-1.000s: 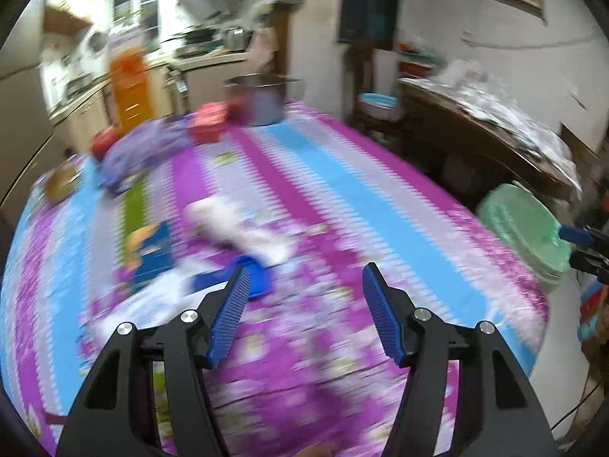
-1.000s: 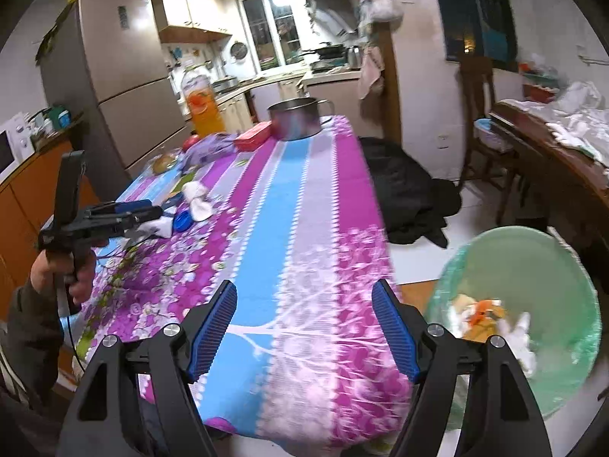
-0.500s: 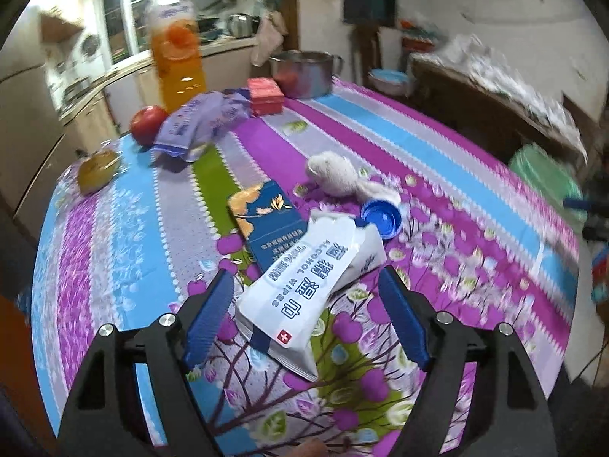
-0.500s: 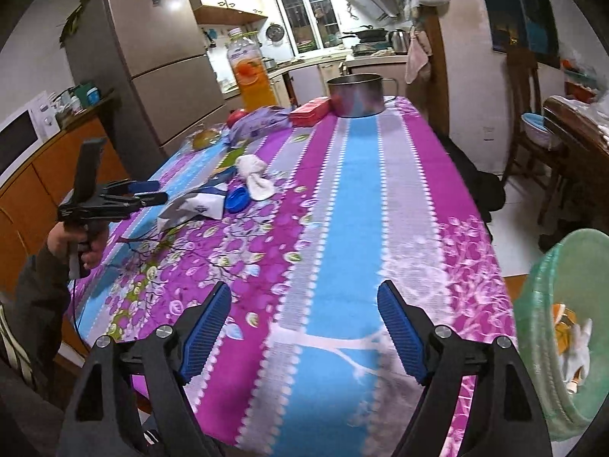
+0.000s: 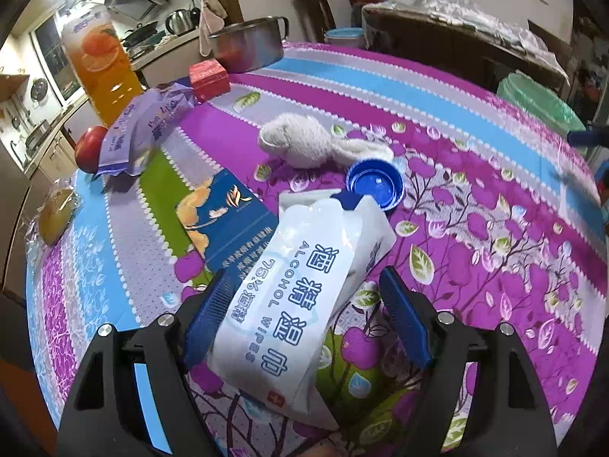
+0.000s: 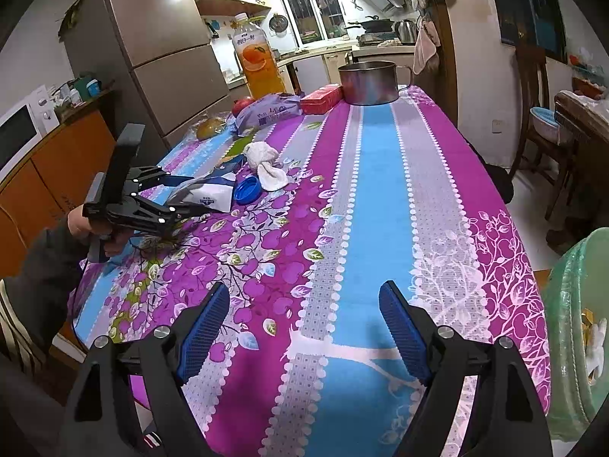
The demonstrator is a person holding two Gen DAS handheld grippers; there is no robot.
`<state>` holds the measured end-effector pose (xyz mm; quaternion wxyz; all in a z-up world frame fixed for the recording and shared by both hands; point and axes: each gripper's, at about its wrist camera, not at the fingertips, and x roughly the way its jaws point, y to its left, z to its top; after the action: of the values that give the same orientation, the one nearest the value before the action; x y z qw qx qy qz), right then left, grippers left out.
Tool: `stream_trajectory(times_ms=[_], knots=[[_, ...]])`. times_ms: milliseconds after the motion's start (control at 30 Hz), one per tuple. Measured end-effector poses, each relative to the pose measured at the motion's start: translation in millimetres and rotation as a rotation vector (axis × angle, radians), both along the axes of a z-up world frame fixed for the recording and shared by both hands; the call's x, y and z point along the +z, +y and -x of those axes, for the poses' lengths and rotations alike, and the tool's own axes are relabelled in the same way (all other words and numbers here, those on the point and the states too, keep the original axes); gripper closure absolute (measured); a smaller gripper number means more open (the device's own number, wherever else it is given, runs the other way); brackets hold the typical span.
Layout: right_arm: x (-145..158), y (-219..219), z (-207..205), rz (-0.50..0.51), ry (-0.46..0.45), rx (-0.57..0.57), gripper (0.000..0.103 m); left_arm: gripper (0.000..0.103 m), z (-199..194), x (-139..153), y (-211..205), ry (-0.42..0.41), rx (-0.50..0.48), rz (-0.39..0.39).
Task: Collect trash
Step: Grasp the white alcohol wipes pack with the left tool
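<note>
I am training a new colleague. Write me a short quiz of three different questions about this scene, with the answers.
1. True or false: the left claw is open, with the alcohol wipes pack lying between its fingers.
2. What lies just beyond the pack's far end? A) a red box B) a blue bottle cap C) a tomato
3. Fill in: the right claw is open over the tablecloth and holds ____.

Key
1. True.
2. B, the blue bottle cap, beside the crumpled white tissue.
3. Nothing.
</note>
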<state>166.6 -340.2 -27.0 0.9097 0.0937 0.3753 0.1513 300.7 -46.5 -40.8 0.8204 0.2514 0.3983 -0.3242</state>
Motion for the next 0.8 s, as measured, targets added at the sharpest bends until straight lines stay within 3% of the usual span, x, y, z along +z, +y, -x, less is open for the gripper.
stream_trajectory(times_ms=[100,167,233,467,800], knots=[[0,2,-3,-0.002,0.000,0.007,0.022,0.036,1,0,-2,0.002,-0.008,0.012],[0,7,-5,-0.003,-0.002,0.014,0.022,0.052,2,2,-2,0.006,-0.012,0.029],[0,10,-8,-0.003,-0.004,0.023,0.022,0.061,5,4,-2,0.023,-0.013,0.047],[-3,20,-13,-0.010,-0.006,0.053,0.022,0.062,30,7,21,0.014,0.088,0.096],[-6,57,-38,-0.002,-0.001,0.129,0.022,0.062,56,16,117,0.013,0.376,0.253]])
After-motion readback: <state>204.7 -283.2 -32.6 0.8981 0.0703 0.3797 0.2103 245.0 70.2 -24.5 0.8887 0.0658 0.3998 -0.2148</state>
